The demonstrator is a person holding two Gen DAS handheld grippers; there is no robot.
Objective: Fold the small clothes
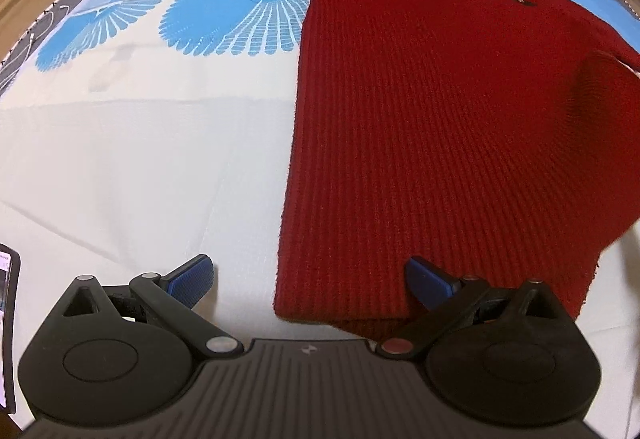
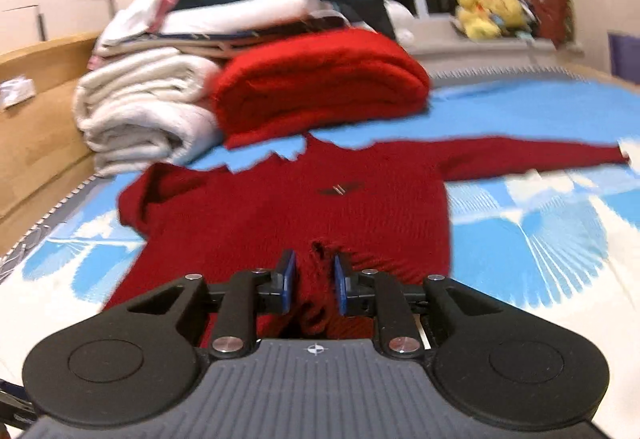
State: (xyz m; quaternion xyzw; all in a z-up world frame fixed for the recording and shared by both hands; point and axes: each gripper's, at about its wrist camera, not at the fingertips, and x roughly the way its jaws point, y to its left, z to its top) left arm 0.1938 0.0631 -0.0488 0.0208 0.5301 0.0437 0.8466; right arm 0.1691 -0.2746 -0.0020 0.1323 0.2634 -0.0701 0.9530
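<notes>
A dark red knitted sweater (image 1: 432, 127) lies flat on the bed, front up, with a small dark logo on the chest. My left gripper (image 1: 310, 277) is open wide over the sweater's bottom left corner, one pad over the bedsheet and one over the hem. In the right wrist view the sweater (image 2: 288, 215) spreads ahead with its right sleeve (image 2: 532, 153) stretched out sideways and its left sleeve bunched. My right gripper (image 2: 314, 283) is shut on a pinched fold of the sweater's lower edge.
A folded bright red knit (image 2: 320, 87) and a stack of folded cream and white laundry (image 2: 148, 107) lie at the head of the bed. A wooden bed frame (image 2: 36, 119) runs along the left. The bedsheet (image 1: 140, 143) is white with blue feather prints.
</notes>
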